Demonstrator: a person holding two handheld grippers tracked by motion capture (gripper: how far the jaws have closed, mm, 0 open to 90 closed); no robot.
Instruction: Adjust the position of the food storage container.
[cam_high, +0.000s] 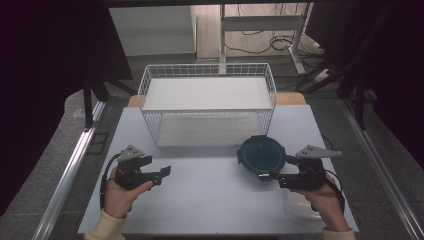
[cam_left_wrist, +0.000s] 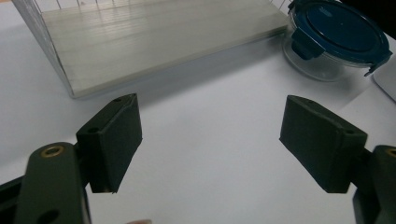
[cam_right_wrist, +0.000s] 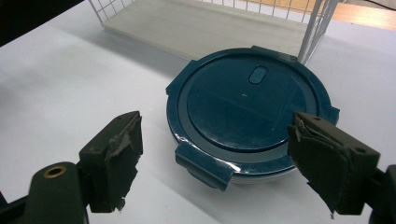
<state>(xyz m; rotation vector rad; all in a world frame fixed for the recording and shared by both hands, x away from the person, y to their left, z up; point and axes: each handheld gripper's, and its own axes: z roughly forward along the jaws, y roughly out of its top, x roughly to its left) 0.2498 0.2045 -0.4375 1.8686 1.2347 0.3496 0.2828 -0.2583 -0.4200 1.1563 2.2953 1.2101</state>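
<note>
Nearest us, our left gripper (cam_high: 159, 176) hovers over the bare white table (cam_high: 200, 200) with its jaws spread wide and holding nothing. Our right gripper (cam_high: 276, 176) also has its jaws open, one to each side of the round container with the blue clip lid (cam_right_wrist: 250, 114), just short of it. The container stands on the table, right before the white wire basket (cam_high: 207, 102) farther back.

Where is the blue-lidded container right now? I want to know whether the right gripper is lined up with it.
In the high view the blue-lidded container stands on the table's right half, just before the wire basket's right front corner, with the open right gripper beside it.
</note>
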